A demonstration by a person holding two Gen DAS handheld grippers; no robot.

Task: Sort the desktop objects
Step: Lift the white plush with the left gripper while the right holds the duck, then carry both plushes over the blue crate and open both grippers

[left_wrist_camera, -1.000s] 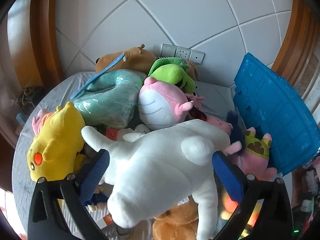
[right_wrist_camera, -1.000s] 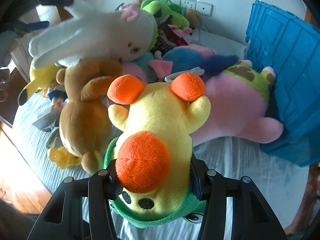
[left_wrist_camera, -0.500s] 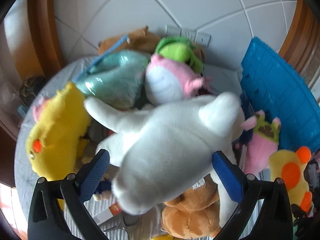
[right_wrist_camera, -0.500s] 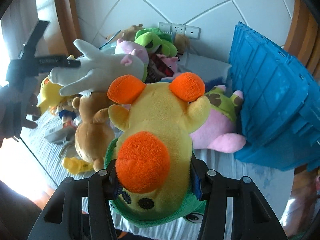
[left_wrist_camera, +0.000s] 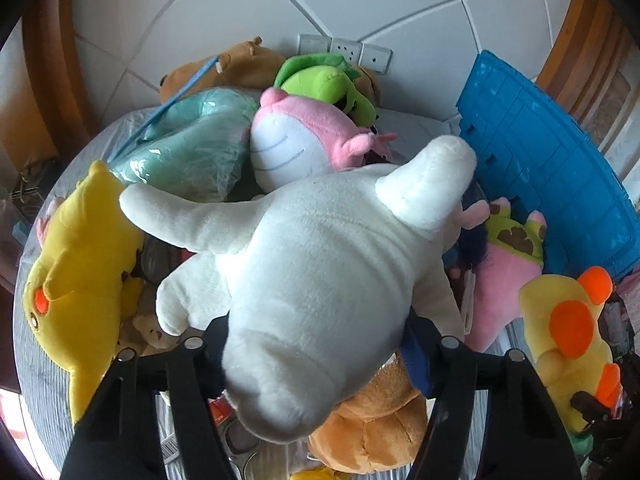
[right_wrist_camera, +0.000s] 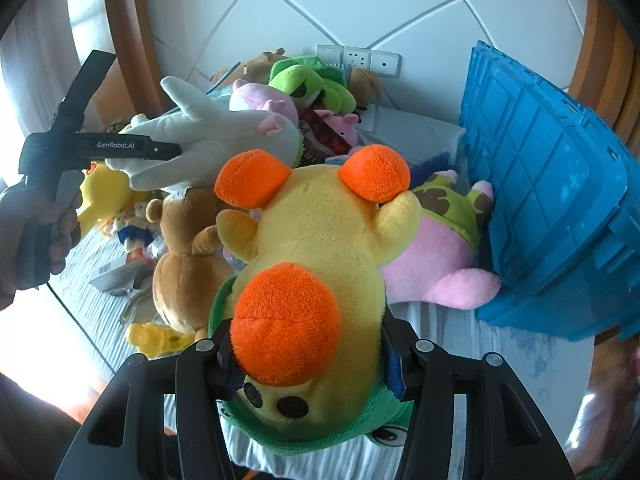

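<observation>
So the white plush rabbit [left_wrist_camera: 316,280] is sat between the fingers of the left gripper [left_wrist_camera: 316,344], which are closing in on its body, pads already sunk into the fur on both sides. It's held up above the heap, ears pointed toward the blue crate [left_wrist_camera: 560,160].

The yellow duck plush [right_wrist_camera: 316,264] with orange feet and a green hood is clamped firmly in the right gripper [right_wrist_camera: 308,356], upside down, lifted clear of the grey-covered worktop [right_wrist_camera: 460,332].

Underneath, a brown teddy bear [right_wrist_camera: 180,264] is lying on the worktop, with a pink plush with a green patterned top [right_wrist_camera: 436,248] pressed against the crate wall. A yellow Pikachu plush [left_wrist_camera: 76,264] is left on the far side, and a pink-and-white plush [left_wrist_camera: 296,140] and a green frog plush [left_wrist_camera: 328,80] are piled at the back by the wall sockets [left_wrist_camera: 344,50]
</observation>
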